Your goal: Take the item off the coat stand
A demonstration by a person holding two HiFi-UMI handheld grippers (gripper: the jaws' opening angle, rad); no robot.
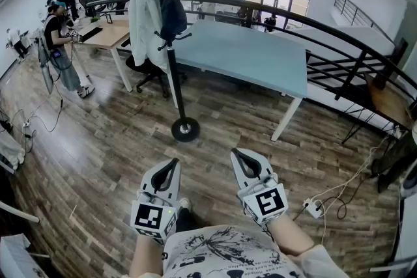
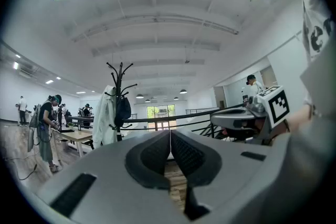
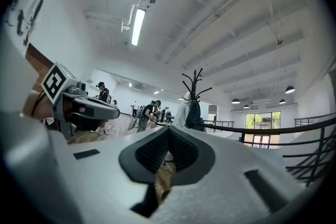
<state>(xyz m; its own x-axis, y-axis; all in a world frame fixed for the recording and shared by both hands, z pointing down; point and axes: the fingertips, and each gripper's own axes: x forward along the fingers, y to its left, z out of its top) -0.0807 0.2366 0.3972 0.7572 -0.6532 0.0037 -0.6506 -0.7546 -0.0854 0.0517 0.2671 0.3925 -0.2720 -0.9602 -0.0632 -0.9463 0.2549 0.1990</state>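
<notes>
**Status.** Left gripper [image 1: 172, 165] and right gripper [image 1: 238, 155] are held side by side low in the head view, above the wooden floor [image 1: 104, 153]. Each gripper's own view shows its jaws pressed together with nothing between them. Neither claw holds anything.

**Location of the task's thing.** The coat stand [image 1: 171, 49] is at about 11 o'clock from the grippers and well apart from them. Its round base [image 1: 185, 129] rests on the floor, just beside the light blue table [image 1: 254, 58]. Two things hang from the upper hooks:
- a white garment [image 1: 144, 16] on the pole's 9 o'clock side, draped long;
- a dark bag [image 1: 174, 17] at the pole's 3 o'clock side, touching the garment.

The task sentence does not say which of these is the item.

**Handling estimate.** Both look soft and light. The garment is limp cloth and will probably sag and swing once freed. It is not fragile, and it may slip from a shallow pinch. The bag looks slightly firmer and more compact.

**Where to take hold.** Open one claw first. Grip high, close under the hook — at the garment's collar fold or at the bag's strap — so that a short upward lift clears the hook tip. A low grip would probably only drag the cloth and tilt the stand. The second gripper can steady the pole if the stand rocks.
</notes>
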